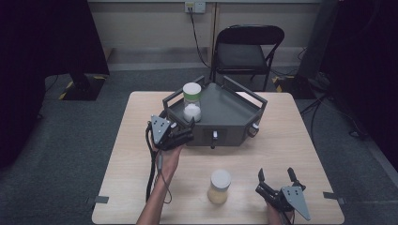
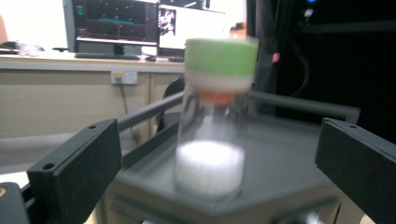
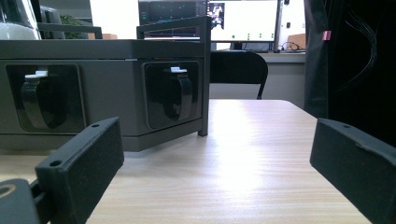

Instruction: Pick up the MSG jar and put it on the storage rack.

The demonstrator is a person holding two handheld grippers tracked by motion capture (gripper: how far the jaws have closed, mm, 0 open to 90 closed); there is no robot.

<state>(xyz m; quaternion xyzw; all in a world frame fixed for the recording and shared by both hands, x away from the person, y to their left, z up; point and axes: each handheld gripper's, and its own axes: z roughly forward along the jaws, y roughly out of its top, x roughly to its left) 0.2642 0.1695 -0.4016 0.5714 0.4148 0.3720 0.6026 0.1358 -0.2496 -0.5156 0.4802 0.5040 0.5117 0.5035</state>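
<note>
A clear jar (image 1: pixel 192 102) with a green band, a white lid and white powder stands on the left part of a grey railed tray box (image 1: pixel 230 112). My left gripper (image 1: pixel 190 130) is open at the box's front left corner, its jaws pointing at that jar. In the left gripper view the jar (image 2: pixel 212 116) stands ahead between the open jaws of the left gripper (image 2: pixel 217 140), untouched. A second jar (image 1: pixel 219 186) with a white lid and yellowish contents stands on the table near the front. To its right, my right gripper (image 1: pixel 276 173) is open and holds nothing.
The right gripper view looks at the box's front wall (image 3: pixel 116 93) with two black latches (image 3: pixel 180 95), across bare wooden table (image 3: pixel 243 163). A black folding chair (image 1: pixel 246 49) stands behind the table. Dark curtains flank both sides.
</note>
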